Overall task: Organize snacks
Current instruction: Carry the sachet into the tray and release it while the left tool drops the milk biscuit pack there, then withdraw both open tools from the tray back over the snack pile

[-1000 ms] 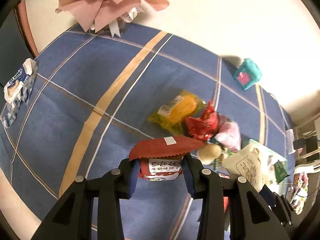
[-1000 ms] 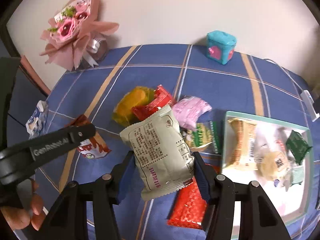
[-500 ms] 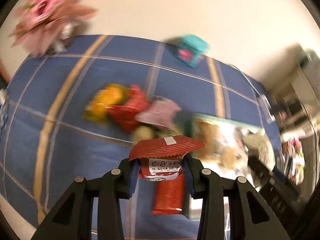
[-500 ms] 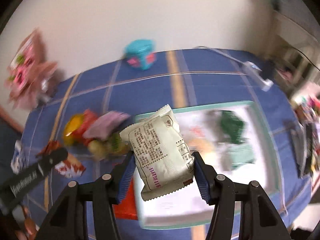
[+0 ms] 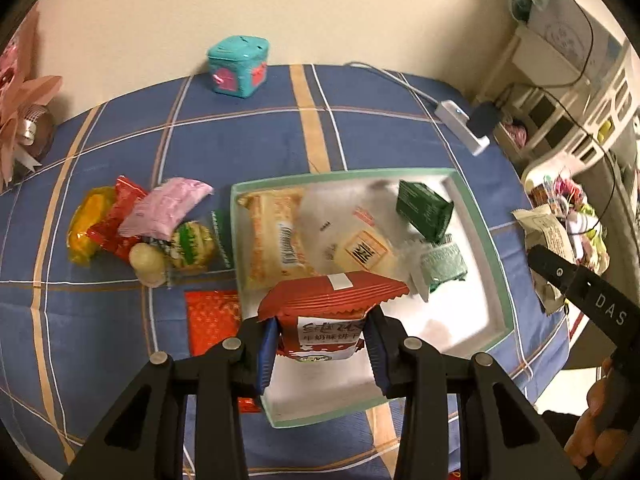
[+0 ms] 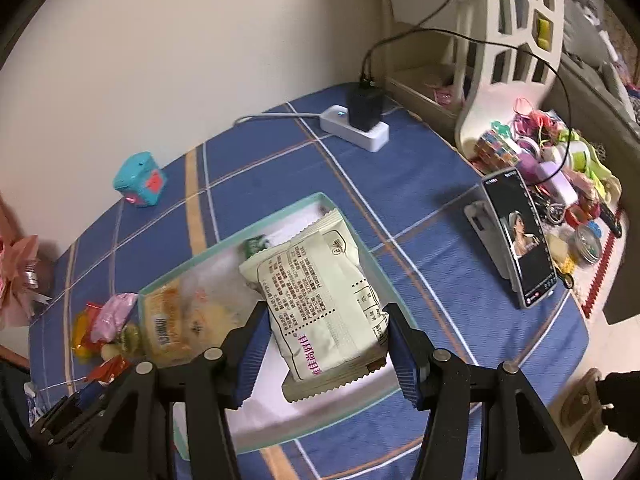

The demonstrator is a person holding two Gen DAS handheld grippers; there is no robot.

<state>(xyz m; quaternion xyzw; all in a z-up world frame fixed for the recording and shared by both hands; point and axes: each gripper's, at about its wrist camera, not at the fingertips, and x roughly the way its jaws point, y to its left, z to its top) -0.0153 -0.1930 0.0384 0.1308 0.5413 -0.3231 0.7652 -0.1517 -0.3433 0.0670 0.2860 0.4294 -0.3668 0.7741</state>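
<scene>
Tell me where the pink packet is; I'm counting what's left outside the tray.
In the left wrist view the pink packet lies on the blue cloth left of the tray, atop the loose pile, overlapping the red packet beside the yellow one.

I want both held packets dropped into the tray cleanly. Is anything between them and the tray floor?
Nothing visible blocks either. The red biscuit packet in the left tongs hangs over bare white floor of the green-rimmed tray. The pale green packet in the right tongs hangs over the tray too; snacks fill the far half.

Glossy crinkled foil wrapped the red biscuit packet (image 5: pixel 320 320), a matt woven cloth (image 5: pixel 240 148) covered the table, and the tray (image 5: pixel 502 304) looked smooth plastic.
</scene>
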